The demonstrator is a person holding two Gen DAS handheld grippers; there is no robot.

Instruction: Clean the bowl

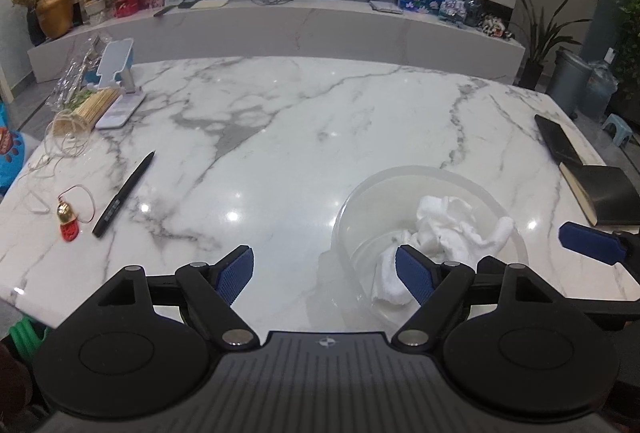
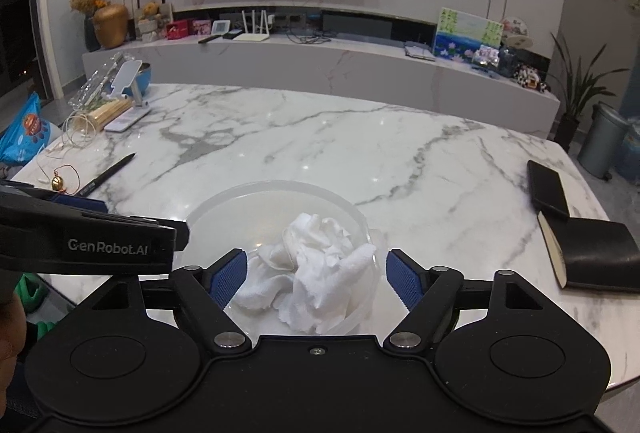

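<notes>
A clear plastic bowl stands on the white marble table, with a crumpled white cloth lying inside it. My left gripper is open at the bowl's left side: its right finger is over the bowl's near edge, its left finger over bare table. In the right wrist view the bowl sits straight ahead. My right gripper is open wide above its near side, and the cloth lies between and below its blue pads. One blue pad of the left gripper shows at the left.
A black pen and a red charm with a gold bell lie at the left. A phone stand and a bundle of skewers sit at the far left. Two black notebooks lie at the right edge.
</notes>
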